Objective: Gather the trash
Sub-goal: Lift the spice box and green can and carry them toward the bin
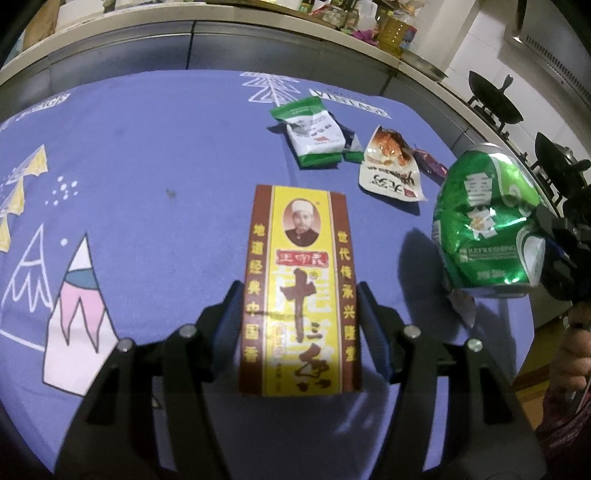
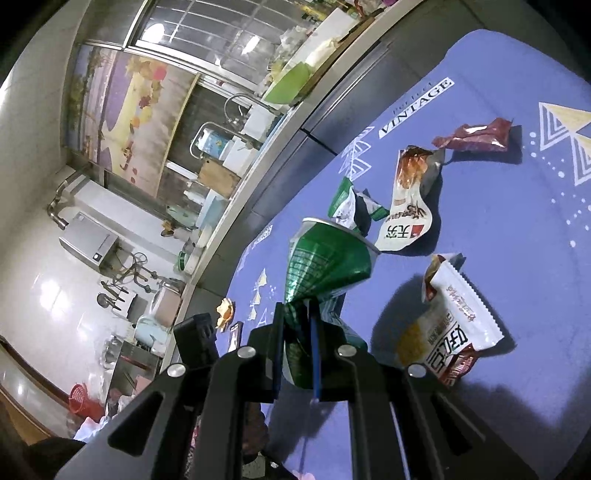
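My left gripper is shut on a yellow and brown spice box and holds it above the purple tablecloth. My right gripper is shut on a crushed green can, pinching its squashed waist. In the left wrist view the can hangs in the air at the right, with the right gripper's black body at the frame edge. On the cloth lie a green and white wrapper, a white and orange wrapper and a purple wrapper.
In the right wrist view a white and red snack bag and a dark red wrapper lie on the cloth, and small scraps lie near its far edge. A cluttered kitchen counter runs behind the table, with woks on a stove.
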`<state>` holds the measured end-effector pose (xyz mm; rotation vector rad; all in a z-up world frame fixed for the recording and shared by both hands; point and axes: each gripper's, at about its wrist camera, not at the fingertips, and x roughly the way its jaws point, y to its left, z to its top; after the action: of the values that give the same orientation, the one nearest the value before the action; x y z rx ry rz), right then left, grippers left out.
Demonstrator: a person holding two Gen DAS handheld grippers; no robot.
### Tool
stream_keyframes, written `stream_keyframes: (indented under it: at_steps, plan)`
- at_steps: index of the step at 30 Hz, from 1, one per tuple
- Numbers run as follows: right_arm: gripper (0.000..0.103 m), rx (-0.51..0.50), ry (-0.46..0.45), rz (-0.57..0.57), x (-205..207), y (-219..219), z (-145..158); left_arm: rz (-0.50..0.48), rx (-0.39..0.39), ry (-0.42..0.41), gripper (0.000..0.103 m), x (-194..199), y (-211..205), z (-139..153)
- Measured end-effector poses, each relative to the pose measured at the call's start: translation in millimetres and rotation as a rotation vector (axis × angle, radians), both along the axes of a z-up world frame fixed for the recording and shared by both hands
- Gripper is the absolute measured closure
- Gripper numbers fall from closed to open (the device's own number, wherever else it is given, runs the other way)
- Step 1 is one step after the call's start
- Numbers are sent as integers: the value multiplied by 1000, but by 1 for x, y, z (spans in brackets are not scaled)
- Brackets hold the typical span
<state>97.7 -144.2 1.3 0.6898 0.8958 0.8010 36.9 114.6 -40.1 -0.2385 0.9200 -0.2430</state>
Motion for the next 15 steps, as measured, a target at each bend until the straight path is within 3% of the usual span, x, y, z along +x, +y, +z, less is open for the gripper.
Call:
stream_keyframes:
  at_steps: [11,15]
  plan:
    - [95,-2,5,-1,-1,2,-1,1,-1,-8,44,-1,0,1]
    - [95,6,-11,-11,-3,0,3,-1,-41,-5,46,-1,3,8]
